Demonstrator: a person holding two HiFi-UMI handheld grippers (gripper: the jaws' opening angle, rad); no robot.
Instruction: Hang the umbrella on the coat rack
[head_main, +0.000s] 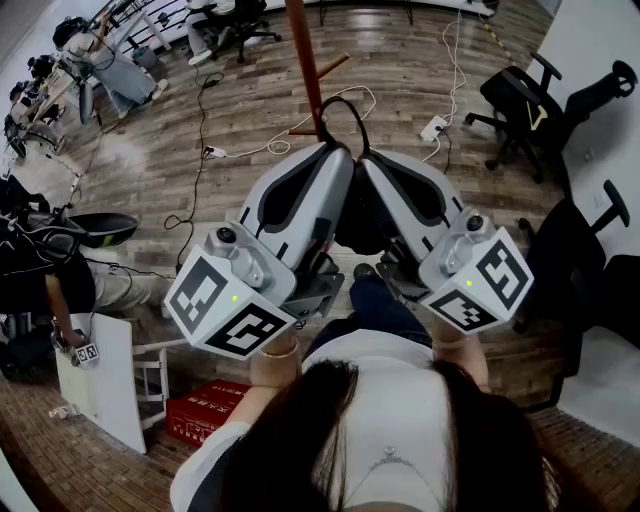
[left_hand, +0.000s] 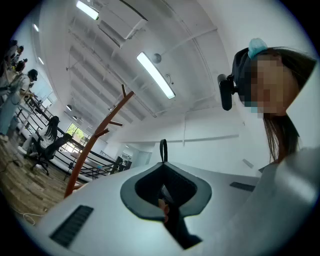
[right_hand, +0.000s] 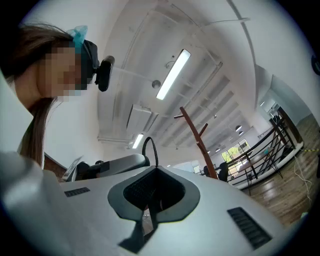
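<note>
wooden floor (head_main: 400, 70) | white cable (head_main: 262, 150) | power strip (head_main: 433, 127) | red box (head_main: 205, 412) | office chair (head_main: 515, 100) | coat rack (head_main: 305, 60)

Umbrella (head_main: 358, 215): dark, folded, mostly hidden. It sits at the centre of the head view, pinched between the tips of the left gripper (head_main: 337, 150) and right gripper (head_main: 365, 155). Its thin black strap loop (head_main: 342, 108) pokes up past the closed jaws, upright and hanging on nothing. Coat rack (head_main: 304, 55): reddish-brown wooden pole at top centre of the head view, with short angled pegs branching off. The loop is near the pole and on no peg.
</note>
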